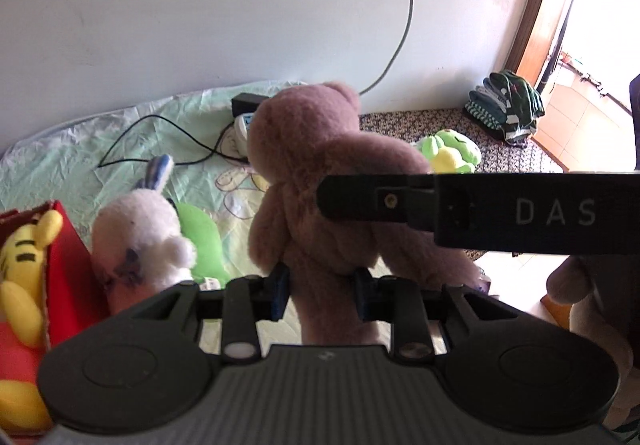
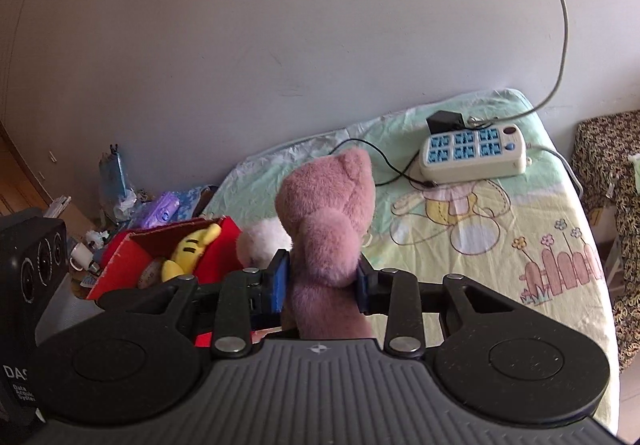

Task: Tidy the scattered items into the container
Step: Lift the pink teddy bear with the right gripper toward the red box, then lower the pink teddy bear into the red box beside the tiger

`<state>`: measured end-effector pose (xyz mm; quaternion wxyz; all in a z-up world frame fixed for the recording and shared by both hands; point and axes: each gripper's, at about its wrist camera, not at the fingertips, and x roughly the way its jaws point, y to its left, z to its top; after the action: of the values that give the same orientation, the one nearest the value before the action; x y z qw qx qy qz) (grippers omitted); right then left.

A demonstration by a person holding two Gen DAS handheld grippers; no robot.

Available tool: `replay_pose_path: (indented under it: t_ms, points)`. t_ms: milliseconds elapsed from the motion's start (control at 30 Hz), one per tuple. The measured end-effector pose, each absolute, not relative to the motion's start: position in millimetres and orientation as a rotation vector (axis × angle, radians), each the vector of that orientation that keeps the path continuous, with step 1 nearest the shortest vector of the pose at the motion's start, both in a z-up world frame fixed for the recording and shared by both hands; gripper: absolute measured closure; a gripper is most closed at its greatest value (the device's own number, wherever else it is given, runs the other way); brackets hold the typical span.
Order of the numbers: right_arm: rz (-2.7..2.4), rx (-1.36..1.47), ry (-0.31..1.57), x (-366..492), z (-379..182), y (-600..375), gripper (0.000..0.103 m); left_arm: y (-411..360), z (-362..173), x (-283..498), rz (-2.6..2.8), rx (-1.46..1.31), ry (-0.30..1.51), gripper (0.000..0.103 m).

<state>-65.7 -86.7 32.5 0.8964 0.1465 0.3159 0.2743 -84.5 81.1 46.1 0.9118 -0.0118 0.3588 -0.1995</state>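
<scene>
One pink teddy bear point(image 1: 320, 173), one white plush toy point(image 1: 140, 241), one yellow plush toy point(image 1: 24, 257), two green plush toys point(image 1: 450, 149), one red box point(image 2: 216, 245), one power strip point(image 2: 474, 159), two grippers point(image 1: 322, 287).

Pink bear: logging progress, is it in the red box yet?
Out. Pink bear hangs clamped between both grippers, beside the red box.

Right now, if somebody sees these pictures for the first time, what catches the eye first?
The pink teddy bear fills the middle, gripped by both the left gripper and the right gripper. To its left stands a red box holding a yellow plush toy. Behind, a white power strip lies on the pale green bedsheet.
</scene>
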Motion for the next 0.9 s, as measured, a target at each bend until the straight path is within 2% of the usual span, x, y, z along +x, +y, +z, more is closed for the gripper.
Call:
replay_pose_path:
  t_ms: [333, 900]
  points:
    - [0.601, 0.300, 0.543, -88, 70, -2, 0.068, 174, 81, -110, -0.381, -0.015, 0.644, 0.076]
    - [0.605, 0.369, 0.513, -101, 61, 165, 0.067, 315, 72, -123, -0.284, 0.062, 0.644, 0.075]
